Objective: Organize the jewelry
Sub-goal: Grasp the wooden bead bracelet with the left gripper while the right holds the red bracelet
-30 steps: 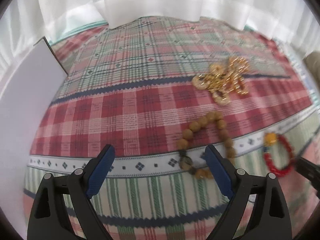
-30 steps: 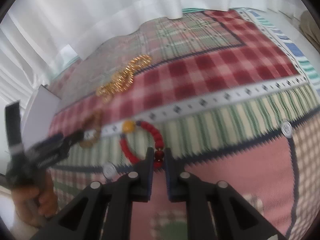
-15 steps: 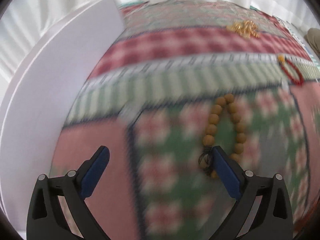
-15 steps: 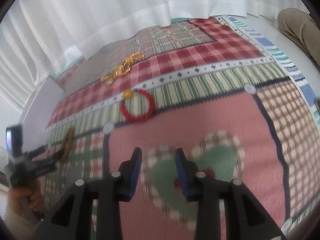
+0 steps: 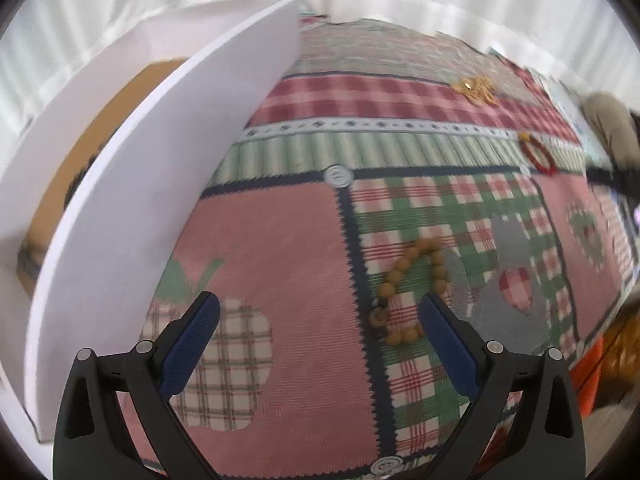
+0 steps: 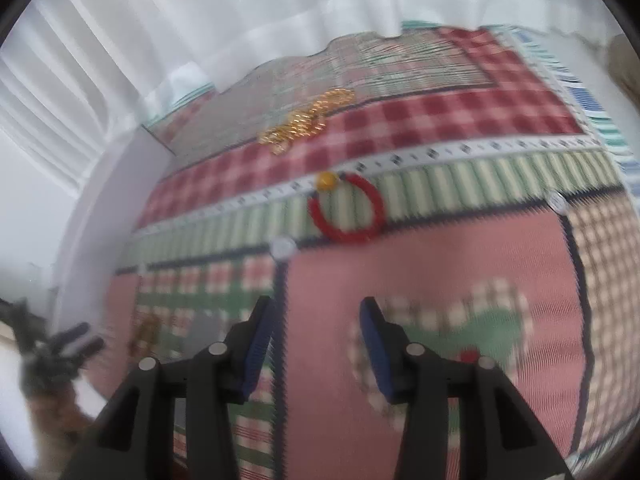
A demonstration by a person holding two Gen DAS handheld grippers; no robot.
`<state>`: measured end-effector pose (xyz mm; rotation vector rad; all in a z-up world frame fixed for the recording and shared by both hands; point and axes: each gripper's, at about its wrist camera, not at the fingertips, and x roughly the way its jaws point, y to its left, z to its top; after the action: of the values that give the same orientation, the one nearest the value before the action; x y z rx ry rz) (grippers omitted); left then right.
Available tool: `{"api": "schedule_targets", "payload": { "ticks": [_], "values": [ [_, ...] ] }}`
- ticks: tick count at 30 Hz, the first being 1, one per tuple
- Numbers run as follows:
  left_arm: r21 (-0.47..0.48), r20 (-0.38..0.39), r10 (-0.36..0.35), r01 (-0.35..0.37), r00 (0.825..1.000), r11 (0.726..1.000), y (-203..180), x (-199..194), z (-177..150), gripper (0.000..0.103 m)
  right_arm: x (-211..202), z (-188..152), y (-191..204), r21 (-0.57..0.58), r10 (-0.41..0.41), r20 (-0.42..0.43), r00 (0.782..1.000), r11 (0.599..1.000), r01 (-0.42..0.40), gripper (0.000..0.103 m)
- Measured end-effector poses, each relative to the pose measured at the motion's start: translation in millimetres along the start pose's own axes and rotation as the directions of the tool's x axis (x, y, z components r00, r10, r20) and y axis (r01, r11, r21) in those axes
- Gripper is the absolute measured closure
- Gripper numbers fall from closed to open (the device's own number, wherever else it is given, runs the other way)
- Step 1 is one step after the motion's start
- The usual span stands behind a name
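Both grippers over a patchwork quilt [image 5: 280,248] on which three pieces of jewelry are laid out. The left gripper [image 5: 320,320] is released, its jaws spread wide with nothing gripped; the wooden bead bracelet [image 5: 412,292] lies on the quilt just inside the right-hand jaw, touching or nearly touching that pad, and appears set down rather than held. A white box [image 5: 132,184] with a raised wall stands just left of this bracelet's patch, its brown interior visible beyond the wall; it is probably the container meant for the jewelry, which would explain the bracelet's place near it. The right gripper [image 6: 316,336] has just been opening and now stands partly parted, with only quilt between its jaws. The red bead bracelet [image 6: 346,210], with one yellow bead, lies flat and well beyond the wooden bracelet, on the green striped band, free of either gripper. The gold chain [image 6: 306,120] lies farther still, on the red check. Judged from this layout, sorting remains unfinished: all three pieces are outside the box.
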<state>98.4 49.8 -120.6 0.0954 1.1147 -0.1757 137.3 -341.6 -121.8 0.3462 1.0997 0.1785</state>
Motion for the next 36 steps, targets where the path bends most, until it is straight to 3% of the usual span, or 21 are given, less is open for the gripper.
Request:
{"api": "schedule_targets", "payload": {
  "ticks": [4,9,12,15,19,23,27,34,36],
  "values": [
    [0.048,-0.035,0.051,-0.049,0.998,0.998,-14.3,14.3,10.4,0.003,7.6,46.8,-1.8,-0.041,-0.049,-0.025,0.998,0.998,0.048,0.058],
    [-0.073,-0.128,-0.058,0.049,0.99,0.996,9.5,24.0,13.8,0.004,40.6,86.8,-20.2,0.006,-0.025,-0.166,0.986,1.0,0.027,0.058],
    [-0.12,-0.144,-0.109,0.092,0.984,0.989,18.2,23.1,15.3,0.004,52.9,89.4,-17.7,0.087,0.063,-0.225,0.972,0.995,-0.044,0.058],
    [-0.127,-0.156,-0.12,0.1,0.981,0.987,16.1,25.2,15.8,0.005,54.2,88.6,-4.5,0.078,0.09,-0.221,0.971,0.994,-0.074,0.058],
    [-0.075,-0.174,-0.099,0.087,0.98,0.993,-2.7,33.7,13.6,0.014,56.9,87.6,4.8,0.101,0.093,-0.193,0.977,0.992,-0.074,0.058],
    [0.044,-0.162,0.007,0.0,0.987,0.999,-25.1,42.1,9.0,0.02,60.4,93.6,-2.4,0.197,0.105,-0.178,0.978,0.978,-0.069,0.058],
    [0.029,-0.174,-0.015,0.02,0.985,0.999,-25.3,45.7,0.4,0.022,60.5,96.3,-12.2,0.259,0.114,-0.169,0.979,0.964,-0.068,0.058],
    [0.046,-0.162,0.015,-0.007,0.987,0.999,-40.1,51.1,-7.7,0.035,93.4,99.0,0.2,0.258,0.042,-0.208,0.977,0.966,0.013,0.058],
    [0.059,-0.152,0.019,-0.01,0.988,0.998,-46.8,50.6,-6.0,0.044,101.6,101.6,2.3,0.25,-0.012,-0.216,0.976,0.966,0.067,0.058]
  ]
}}
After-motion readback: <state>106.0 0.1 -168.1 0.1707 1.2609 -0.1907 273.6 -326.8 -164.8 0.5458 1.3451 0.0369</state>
